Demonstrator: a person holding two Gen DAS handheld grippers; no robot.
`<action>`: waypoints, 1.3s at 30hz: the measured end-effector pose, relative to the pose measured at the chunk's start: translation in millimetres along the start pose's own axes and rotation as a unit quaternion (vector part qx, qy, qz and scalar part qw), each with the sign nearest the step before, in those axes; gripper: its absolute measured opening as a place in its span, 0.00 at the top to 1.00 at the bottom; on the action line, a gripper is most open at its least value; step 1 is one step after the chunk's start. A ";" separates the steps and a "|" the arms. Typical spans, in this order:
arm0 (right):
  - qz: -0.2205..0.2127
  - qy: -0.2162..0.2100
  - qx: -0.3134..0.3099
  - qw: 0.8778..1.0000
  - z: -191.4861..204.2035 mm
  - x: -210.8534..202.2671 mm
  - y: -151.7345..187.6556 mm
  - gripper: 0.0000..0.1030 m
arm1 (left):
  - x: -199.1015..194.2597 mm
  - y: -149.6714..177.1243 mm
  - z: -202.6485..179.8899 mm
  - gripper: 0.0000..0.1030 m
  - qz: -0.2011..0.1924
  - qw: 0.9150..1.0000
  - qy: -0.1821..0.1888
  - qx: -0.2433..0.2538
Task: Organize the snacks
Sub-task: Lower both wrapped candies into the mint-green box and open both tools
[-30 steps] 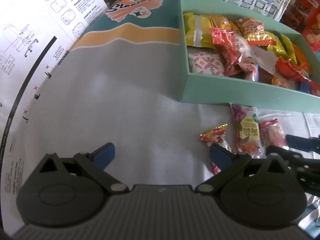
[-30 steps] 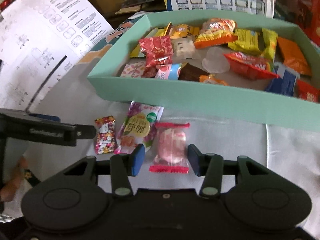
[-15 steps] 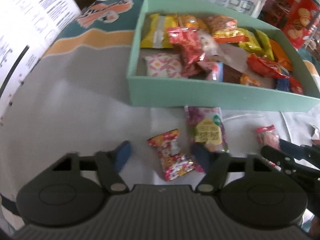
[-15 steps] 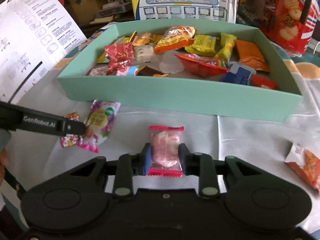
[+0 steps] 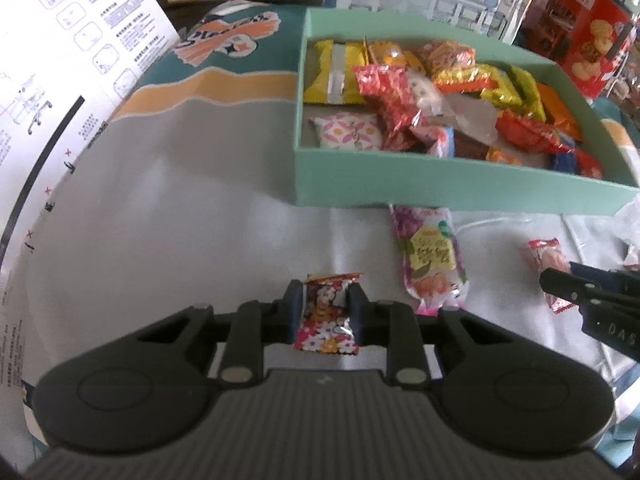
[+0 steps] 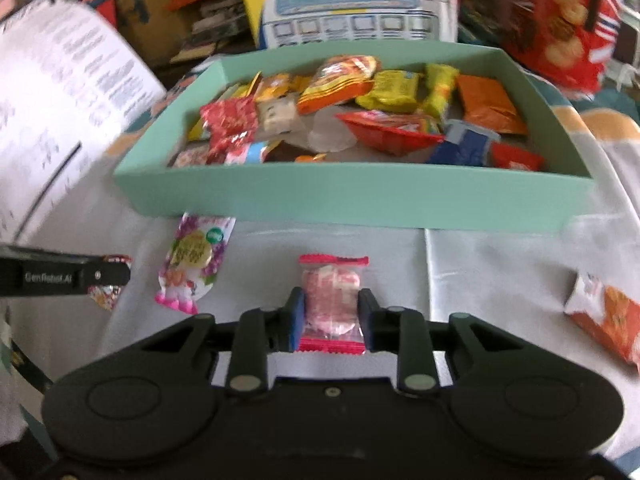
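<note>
A mint green box holds several wrapped snacks. My left gripper is shut on a small red flowered candy in front of the box. My right gripper is shut on a pink candy in a clear wrapper with red ends, which also shows in the left wrist view. A purple and yellow snack packet lies on the cloth between the two grippers, just in front of the box wall.
An orange and white packet lies on the cloth at the right. A large white instruction sheet curls up on the left. Printed cartons and a red biscuit box stand behind the green box.
My left gripper moved over the flowered candy and shut on it. My right gripper shut on the pink candy and holds it.
</note>
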State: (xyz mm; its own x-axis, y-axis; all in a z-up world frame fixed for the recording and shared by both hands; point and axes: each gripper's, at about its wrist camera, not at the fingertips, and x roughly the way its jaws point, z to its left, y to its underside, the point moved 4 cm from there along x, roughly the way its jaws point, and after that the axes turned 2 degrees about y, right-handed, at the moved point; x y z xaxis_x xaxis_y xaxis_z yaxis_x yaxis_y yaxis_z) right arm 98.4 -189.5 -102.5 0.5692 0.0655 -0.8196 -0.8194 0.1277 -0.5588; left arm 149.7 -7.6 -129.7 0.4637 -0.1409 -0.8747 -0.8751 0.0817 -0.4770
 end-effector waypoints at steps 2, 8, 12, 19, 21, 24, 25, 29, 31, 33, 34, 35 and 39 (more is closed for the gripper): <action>-0.006 -0.005 0.012 1.000 -5.4 -8.7 -2.1 0.73 | -7.7 -4.0 -3.7 0.77 -0.010 1.000 0.006 0.006; -0.039 -0.022 0.049 0.998 -20.9 -37.2 -16.2 0.73 | -30.0 -21.5 -27.3 0.77 -0.037 0.998 0.031 0.034; -0.057 -0.032 0.072 0.995 -34.5 -48.6 -35.9 0.73 | -36.2 -39.3 -47.7 0.77 -0.050 0.996 0.045 0.058; -0.070 -0.043 0.092 0.992 -52.0 -46.1 -75.1 0.73 | -22.3 -88.8 -81.4 0.77 -0.060 0.993 0.069 0.080; -0.069 -0.047 0.097 0.992 -54.7 -40.2 -83.7 0.73 | -13.2 -101.0 -88.5 0.77 -0.055 0.992 0.077 0.080; -0.065 -0.048 0.095 0.992 -54.7 -30.3 -93.1 0.73 | -1.2 -114.7 -99.7 0.77 -0.055 0.991 0.079 0.090; -0.063 -0.048 0.093 0.992 -53.4 -26.0 -95.5 0.73 | 2.6 -117.7 -102.9 0.77 -0.054 0.991 0.080 0.093; -0.056 -0.049 0.091 0.993 -50.4 -13.4 -100.2 0.73 | 16.2 -128.0 -110.7 0.77 -0.048 0.990 0.082 0.100; -0.053 -0.050 0.090 0.993 -50.0 -9.1 -101.3 0.73 | 22.7 -131.3 -112.2 0.77 -0.045 0.990 0.081 0.102; -0.051 -0.049 0.090 0.993 -49.7 -5.1 -102.7 0.73 | 27.6 -133.7 -113.3 0.77 -0.044 0.991 0.080 0.102; -0.050 -0.050 0.090 0.993 -49.8 -3.1 -103.8 0.73 | 29.8 -134.9 -113.0 0.77 -0.043 0.991 0.081 0.101; -0.049 -0.050 0.090 0.993 -49.5 -1.3 -104.8 0.72 | 31.8 -135.8 -113.0 0.77 -0.042 0.991 0.080 0.101; -0.051 -0.050 0.087 0.994 -48.6 1.0 -106.6 0.60 | 39.2 -136.7 -111.5 0.67 -0.040 0.992 0.069 0.098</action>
State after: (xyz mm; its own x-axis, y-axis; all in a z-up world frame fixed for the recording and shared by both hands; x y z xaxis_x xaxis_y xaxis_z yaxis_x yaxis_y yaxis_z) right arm 183.0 -251.2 -49.8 0.6592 0.1413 -0.7386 -0.7383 0.3082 -0.5999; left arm 272.0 -134.3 -89.2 0.4943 -0.2879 -0.8202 -0.7864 0.2541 -0.5631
